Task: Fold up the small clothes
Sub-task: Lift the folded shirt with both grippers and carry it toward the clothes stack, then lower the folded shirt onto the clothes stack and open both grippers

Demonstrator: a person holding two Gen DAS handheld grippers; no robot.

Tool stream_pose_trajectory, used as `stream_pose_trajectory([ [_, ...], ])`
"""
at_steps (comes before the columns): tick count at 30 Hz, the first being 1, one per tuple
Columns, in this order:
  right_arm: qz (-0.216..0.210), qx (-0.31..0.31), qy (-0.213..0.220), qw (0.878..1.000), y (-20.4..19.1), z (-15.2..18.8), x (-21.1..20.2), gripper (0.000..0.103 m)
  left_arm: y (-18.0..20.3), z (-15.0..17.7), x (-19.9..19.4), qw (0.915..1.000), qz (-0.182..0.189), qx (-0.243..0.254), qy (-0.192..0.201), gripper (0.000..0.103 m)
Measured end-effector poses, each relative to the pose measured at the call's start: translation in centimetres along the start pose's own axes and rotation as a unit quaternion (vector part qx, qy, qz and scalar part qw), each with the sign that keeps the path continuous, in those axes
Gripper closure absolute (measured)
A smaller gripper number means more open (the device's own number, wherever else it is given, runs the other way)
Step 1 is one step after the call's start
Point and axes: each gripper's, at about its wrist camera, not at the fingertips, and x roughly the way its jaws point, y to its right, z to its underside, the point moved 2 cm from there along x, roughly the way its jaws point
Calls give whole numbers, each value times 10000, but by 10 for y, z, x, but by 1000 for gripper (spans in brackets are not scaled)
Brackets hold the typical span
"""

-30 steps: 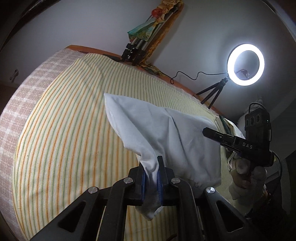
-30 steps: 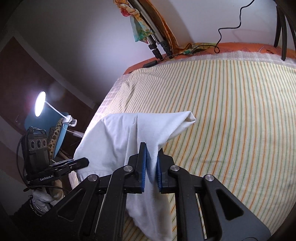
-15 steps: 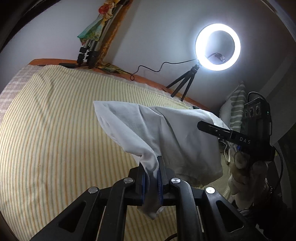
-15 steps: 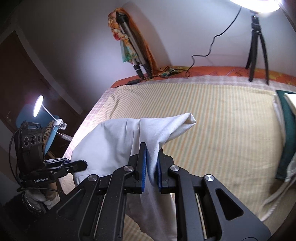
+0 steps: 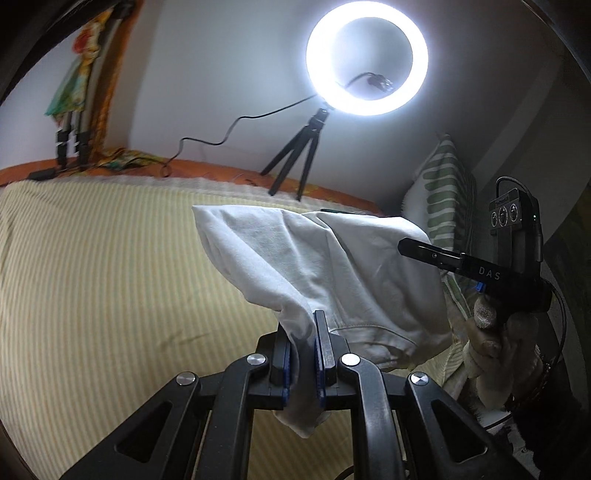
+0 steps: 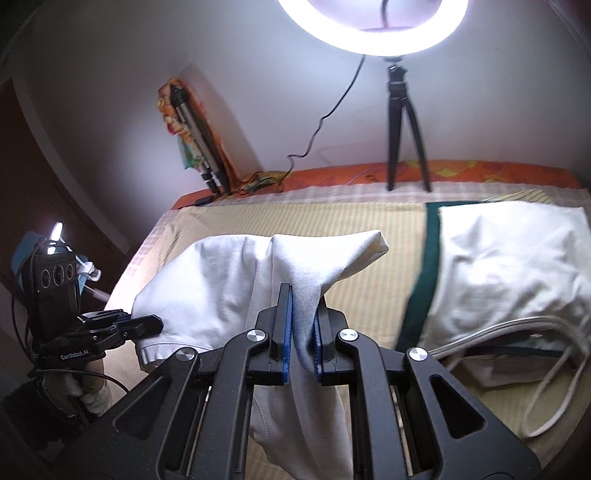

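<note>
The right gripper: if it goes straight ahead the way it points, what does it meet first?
The right gripper, shut on the white garment, probably meets the striped bed cover first; depth is unclear.

Bed [image 6: 369,236] under yellow striped sheet [image 5: 110,277]. On it: ring-light tripod [image 6: 402,122] at far edge, white folded garment [image 6: 517,266] over dark green cloth [image 6: 424,273], white cord [image 6: 546,398], possibly a drawstring.

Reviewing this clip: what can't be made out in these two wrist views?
- What the white garment is: bunched and hanging from the left hand-held gripper and the right hand-held gripper.
- Garment's lower end, right wrist view: hidden behind the gripper frame.
- Folded pile: piece count unclear, motion-blurred.
- Ring light: top cropped by the frame edge.
</note>
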Motion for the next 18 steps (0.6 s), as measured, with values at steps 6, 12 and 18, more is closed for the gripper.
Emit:
stream_pose_trajectory([
  [6, 384, -41, 232, 9990, 40, -19, -36, 93, 48, -24, 37, 9992, 197, 343, 18, 96],
  [12, 751, -73, 401, 9963, 83, -35, -62, 93, 95, -50, 80, 9970, 341, 692, 19, 96],
  [18, 986, 104, 639, 9930, 134, -53, -82, 93, 129, -68, 121, 9948, 466, 894, 153, 96],
])
